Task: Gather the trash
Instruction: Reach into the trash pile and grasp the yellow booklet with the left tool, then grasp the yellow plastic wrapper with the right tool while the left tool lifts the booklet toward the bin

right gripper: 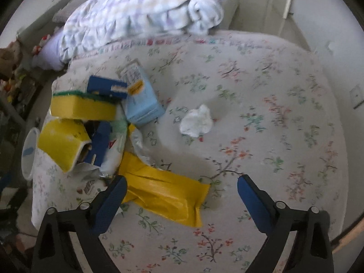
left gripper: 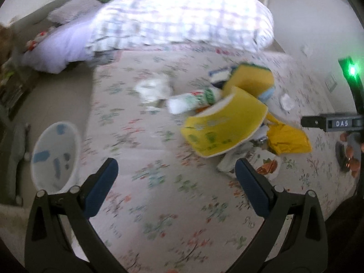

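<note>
Yellow wrapper (right gripper: 163,195) beside the trash pile (right gripper: 95,118) on the bed (right gripper: 273,113).
Both grippers' fingers (left gripper: 103,182) (right gripper: 252,200) spread wide, empty; pile's lower pieces are hidden, blurred.

- The right gripper (right gripper: 182,191) fills the bottom of the frame, its blue-padded fingers (right gripper: 111,201) spread wide with nothing between them.
- A floral bed sheet (right gripper: 273,113) covers most of the picture.
- A crumpled white tissue (right gripper: 196,121) lies alone at the centre.
- A yellow wrapper (right gripper: 166,193) lies flat at lower centre, just beside the left finger.
- At left sits a heap: a yellow sponge (right gripper: 84,109), a light blue carton (right gripper: 142,100), a dark blue box (right gripper: 104,87) and a yellow paper cup (right gripper: 61,145).
- A checked blanket (right gripper: 136,11) is bunched at the top.
- A white bin (right gripper: 28,150) shows at the left edge.
</note>
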Action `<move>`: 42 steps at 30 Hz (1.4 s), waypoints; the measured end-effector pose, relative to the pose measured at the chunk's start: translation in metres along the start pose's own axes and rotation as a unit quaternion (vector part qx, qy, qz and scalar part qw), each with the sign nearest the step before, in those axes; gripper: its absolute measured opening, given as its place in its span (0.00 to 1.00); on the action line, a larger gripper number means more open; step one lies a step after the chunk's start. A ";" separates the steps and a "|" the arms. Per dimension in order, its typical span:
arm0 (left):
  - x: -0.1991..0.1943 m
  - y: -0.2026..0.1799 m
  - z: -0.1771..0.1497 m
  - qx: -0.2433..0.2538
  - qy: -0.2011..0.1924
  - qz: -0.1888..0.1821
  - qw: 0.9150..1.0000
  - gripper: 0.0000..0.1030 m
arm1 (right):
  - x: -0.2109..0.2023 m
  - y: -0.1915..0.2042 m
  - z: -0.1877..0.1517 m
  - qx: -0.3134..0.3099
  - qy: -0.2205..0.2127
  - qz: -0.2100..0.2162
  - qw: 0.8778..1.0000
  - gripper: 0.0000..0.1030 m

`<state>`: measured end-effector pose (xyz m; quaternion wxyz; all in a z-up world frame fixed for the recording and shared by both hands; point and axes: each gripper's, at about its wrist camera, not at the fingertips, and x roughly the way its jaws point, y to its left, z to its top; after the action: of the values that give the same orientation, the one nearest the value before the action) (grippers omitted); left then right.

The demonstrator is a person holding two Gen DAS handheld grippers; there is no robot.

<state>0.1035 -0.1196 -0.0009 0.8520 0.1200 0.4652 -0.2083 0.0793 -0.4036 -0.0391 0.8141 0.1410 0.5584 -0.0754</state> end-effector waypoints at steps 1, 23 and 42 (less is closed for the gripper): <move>0.005 -0.005 0.003 0.007 0.001 -0.002 1.000 0.99 | 0.001 0.000 0.002 -0.002 0.000 0.001 1.000 0.95; 0.055 -0.070 0.032 0.129 0.000 0.026 0.991 0.97 | 0.015 -0.025 0.002 0.025 0.027 0.024 0.999 0.95; 0.017 0.000 0.029 -0.011 -0.008 -0.014 1.000 0.94 | 0.039 0.008 -0.005 -0.043 0.061 0.030 0.997 0.95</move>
<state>0.1334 -0.1354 0.0000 0.8541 0.1025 0.4618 -0.2162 0.0911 -0.3928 -0.0763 0.7854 0.1274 0.6055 -0.0181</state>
